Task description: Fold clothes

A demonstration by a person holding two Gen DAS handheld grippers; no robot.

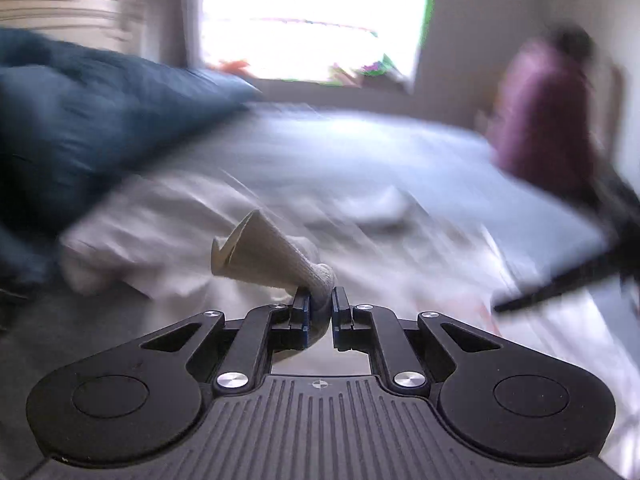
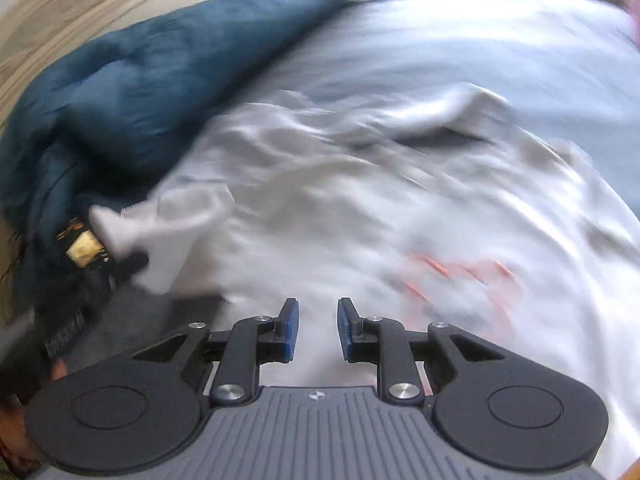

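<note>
A white garment (image 1: 280,208) with an orange print (image 2: 460,276) lies rumpled on a bed with a pale sheet (image 1: 360,140). My left gripper (image 1: 321,300) is shut on a bunched corner of the white garment (image 1: 264,252), which sticks up past the fingers. In the right wrist view the left gripper (image 2: 120,256) shows at the left, holding that corner (image 2: 168,228). My right gripper (image 2: 318,312) is open and empty, just above the garment near the print. It shows as a dark blurred shape (image 1: 580,280) in the left wrist view. Both views are motion-blurred.
A dark teal duvet (image 1: 88,120) is heaped along the left side of the bed and shows in the right wrist view (image 2: 160,72) too. A bright window (image 1: 312,20) is behind the bed. A person in a purple top (image 1: 544,112) is at the far right.
</note>
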